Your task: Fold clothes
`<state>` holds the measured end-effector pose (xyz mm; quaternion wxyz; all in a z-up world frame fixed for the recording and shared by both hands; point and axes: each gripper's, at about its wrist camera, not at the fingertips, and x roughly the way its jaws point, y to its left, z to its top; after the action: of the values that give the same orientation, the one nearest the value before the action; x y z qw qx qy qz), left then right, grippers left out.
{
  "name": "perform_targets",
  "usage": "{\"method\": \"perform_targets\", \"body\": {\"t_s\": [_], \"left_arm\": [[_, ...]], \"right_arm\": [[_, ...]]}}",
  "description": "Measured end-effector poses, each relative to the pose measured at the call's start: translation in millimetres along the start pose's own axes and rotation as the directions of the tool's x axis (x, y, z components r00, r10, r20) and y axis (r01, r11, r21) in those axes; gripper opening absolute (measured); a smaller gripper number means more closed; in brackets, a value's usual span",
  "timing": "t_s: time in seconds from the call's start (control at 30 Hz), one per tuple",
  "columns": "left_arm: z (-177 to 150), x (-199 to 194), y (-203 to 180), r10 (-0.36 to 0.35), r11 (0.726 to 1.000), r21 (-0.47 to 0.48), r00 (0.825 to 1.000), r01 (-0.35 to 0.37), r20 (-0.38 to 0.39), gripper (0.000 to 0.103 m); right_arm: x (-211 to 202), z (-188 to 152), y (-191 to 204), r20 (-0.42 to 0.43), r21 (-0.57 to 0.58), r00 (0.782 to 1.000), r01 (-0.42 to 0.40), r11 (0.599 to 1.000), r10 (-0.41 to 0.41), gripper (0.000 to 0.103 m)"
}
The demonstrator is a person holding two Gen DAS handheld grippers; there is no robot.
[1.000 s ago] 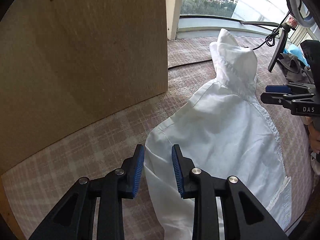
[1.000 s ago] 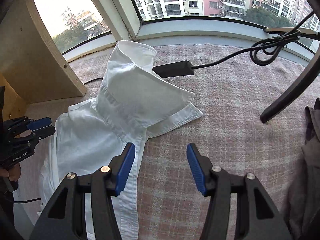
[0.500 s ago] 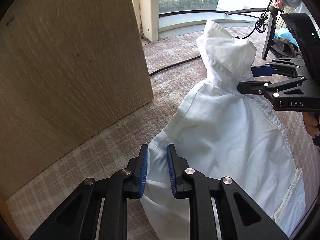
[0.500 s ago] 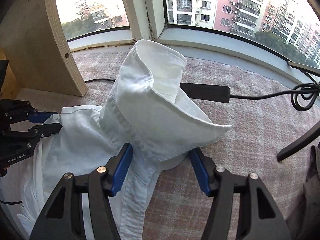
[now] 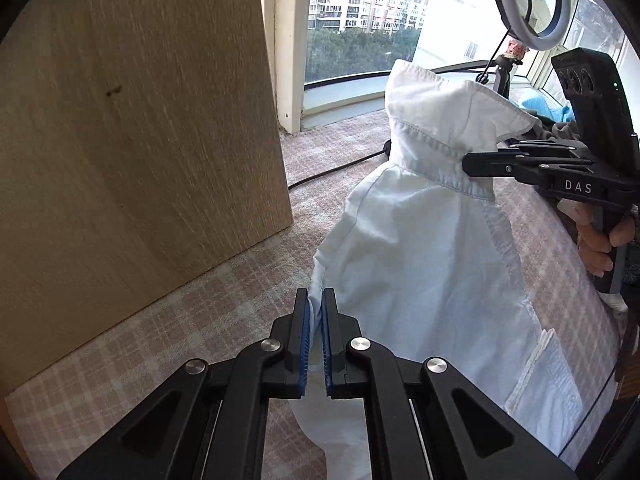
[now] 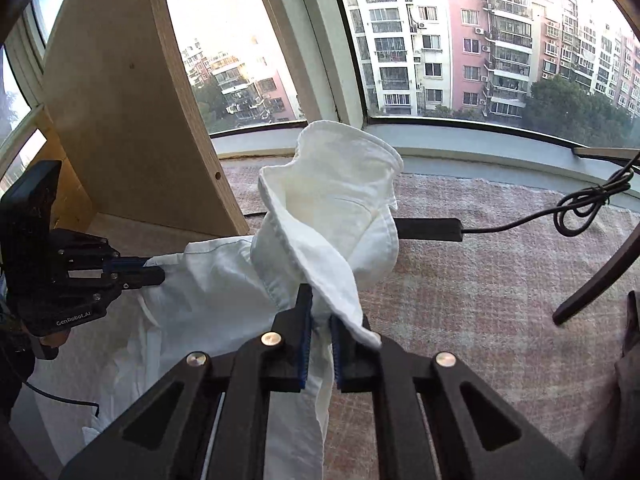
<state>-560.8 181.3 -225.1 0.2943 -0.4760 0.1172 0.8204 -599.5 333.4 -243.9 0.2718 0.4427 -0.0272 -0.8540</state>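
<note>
The white shirt [image 5: 420,280] lay across the middle and right of the left wrist view, on a pink plaid cloth [image 5: 200,320] that covered the surface under it, with its collar [image 6: 332,200] bunched and raised toward the window [image 6: 480,40]. In the right wrist view the collar stood at the centre of the frame and the shirt's body trailed off to the lower left. The left gripper [image 5: 315,344] sat at the bottom centre of its own view, its jaws closing and already narrow, with the shirt's left edge pinched between the blue pads. The right gripper [image 6: 320,350] was at the bottom centre of its view, its jaws closing too, with fabric just below the collar caught between its pads; from the left wrist view it reached in from the right edge, held by a hand [image 5: 600,240]. A wooden panel [image 5: 140,140] filled the upper left of the left wrist view, standing on the cloth beside the shirt. A black cable [image 6: 520,224] ran across the cloth behind the collar, and apartment blocks [image 6: 500,40] showed through the window at the top.
</note>
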Motion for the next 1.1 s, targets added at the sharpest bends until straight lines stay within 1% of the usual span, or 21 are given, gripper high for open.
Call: {"method": "perform_targets", "body": {"t_s": [0.07, 0.13, 0.2, 0.27, 0.33, 0.4, 0.47, 0.5, 0.57, 0.6, 0.63, 0.67, 0.7, 0.73, 0.77, 0.83, 0.87, 0.9, 0.93, 1.03, 1.1], "left_arm": [[-9.8, -25.1, -8.9, -0.006, 1.000, 0.016, 1.000, 0.006, 0.031, 0.005], [-21.6, -50.7, -19.6, -0.010, 0.999, 0.033, 0.998, 0.008, 0.056, 0.005], [-30.7, -74.6, -21.6, -0.015, 0.999, 0.051, 0.996, 0.011, 0.084, 0.005], [-52.2, -98.6, -38.0, -0.021, 0.997, 0.080, 0.993, 0.012, 0.116, 0.005], [-72.4, -115.2, -49.9, -0.025, 0.994, 0.110, 0.991, 0.010, 0.132, 0.005], [-99.8, -119.0, -69.2, -0.040, 0.991, 0.132, 0.993, 0.025, 0.113, 0.005], [-132.0, -118.9, -82.6, -0.060, 0.991, 0.127, 0.996, 0.051, 0.073, 0.007], [-146.3, -118.0, -87.5, -0.069, 0.991, 0.118, 0.997, 0.063, 0.042, 0.011], [-177.5, -112.3, -92.1, -0.075, 0.993, 0.093, 0.997, 0.078, -0.032, 0.012], [-190.4, -113.8, -94.8, -0.076, 0.993, 0.085, 0.995, 0.081, -0.057, 0.012], [-200.9, -119.5, -97.8, -0.074, 0.994, 0.080, 0.995, 0.079, -0.071, 0.012], [-206.6, -126.0, -99.2, -0.072, 0.994, 0.076, 0.995, 0.078, -0.069, 0.012], [-207.6, -133.5, -99.0, -0.071, 0.994, 0.073, 0.996, 0.075, -0.053, 0.012], [-208.6, -141.0, -98.9, -0.071, 0.995, 0.070, 0.997, 0.073, -0.037, 0.012], [-209.7, -148.5, -98.7, -0.070, 0.995, 0.067, 0.997, 0.071, -0.021, 0.012], [-200.1, -151.8, -94.6, -0.073, 0.996, 0.059, 0.997, 0.072, 0.005, 0.010], [-193.3, -151.5, -91.9, -0.075, 0.996, 0.055, 0.997, 0.074, 0.017, 0.012], [-188.2, -149.6, -89.5, -0.071, 0.996, 0.051, 0.997, 0.070, 0.020, 0.012], [-184.5, -146.1, -87.4, -0.061, 0.997, 0.047, 0.998, 0.060, 0.012, 0.011], [-183.2, -136.0, -82.1, -0.028, 0.999, 0.035, 1.000, 0.027, 0.011, 0.011], [-188.3, -135.0, -76.2, -0.017, 1.000, 0.012, 1.000, 0.017, 0.007, 0.011]], "right_arm": [[-27.7, -4.8, 6.8, 0.057, -0.004, 0.997, -0.043, 0.999, 0.044, 0.009], [-55.7, -14.0, 18.1, 0.098, -0.029, 0.993, -0.069, 0.997, 0.071, 0.009], [-84.3, -31.2, 32.6, 0.134, -0.062, 0.987, -0.079, 0.995, 0.087, 0.009], [-113.3, -50.5, 47.8, 0.170, -0.097, 0.981, -0.083, 0.992, 0.099, 0.009], [-141.4, -80.1, 68.0, 0.216, -0.134, 0.972, -0.063, 0.989, 0.091, 0.009], [-163.9, -117.8, 89.0, 0.240, -0.170, 0.968, -0.032, 0.985, 0.073, 0.009], [-174.8, -159.9, 106.6, 0.211, -0.211, 0.977, 0.007, 0.977, 0.038, 0.012], [-176.7, -180.6, 112.3, 0.173, -0.217, 0.985, 0.015, 0.976, 0.024, 0.019], [-174.6, -217.0, 117.1, 0.061, -0.210, 0.998, 0.021, 0.977, -0.008, 0.025], [-170.3, -229.8, 116.6, -0.005, -0.217, 0.999, 0.041, 0.975, -0.043, 0.025], [-165.9, -242.7, 116.2, -0.070, -0.224, 0.994, 0.061, 0.973, -0.078, 0.025], [-168.2, -251.8, 116.1, -0.104, -0.232, 0.987, 0.095, 0.968, -0.121, 0.025], [-178.7, -255.9, 115.5, -0.099, -0.230, 0.984, 0.120, 0.966, -0.146, 0.025], [-192.0, -256.1, 113.4, -0.086, -0.208, 0.987, 0.113, 0.972, -0.133, 0.025], [-206.1, -254.4, 110.7, -0.074, -0.176, 0.992, 0.090, 0.980, -0.104, 0.025], [-225.3, -243.3, 105.1, -0.051, -0.099, 0.997, 0.049, 0.994, -0.055, 0.028], [-229.3, -236.4, 103.3, -0.044, -0.067, 0.998, 0.031, 0.997, -0.034, 0.032], [-228.0, -229.9, 102.6, -0.049, -0.043, 0.998, 0.022, 0.999, -0.024, 0.043], [-224.4, -228.8, 105.6, -0.067, -0.036, 0.997, 0.024, 0.999, -0.027, 0.046], [-211.6, -237.5, 123.3, -0.130, -0.058, 0.990, 0.043, 0.997, -0.050, 0.047], [-209.5, -253.2, 134.5, -0.160, -0.058, 0.986, 0.035, 0.998, -0.044, 0.047]]}}
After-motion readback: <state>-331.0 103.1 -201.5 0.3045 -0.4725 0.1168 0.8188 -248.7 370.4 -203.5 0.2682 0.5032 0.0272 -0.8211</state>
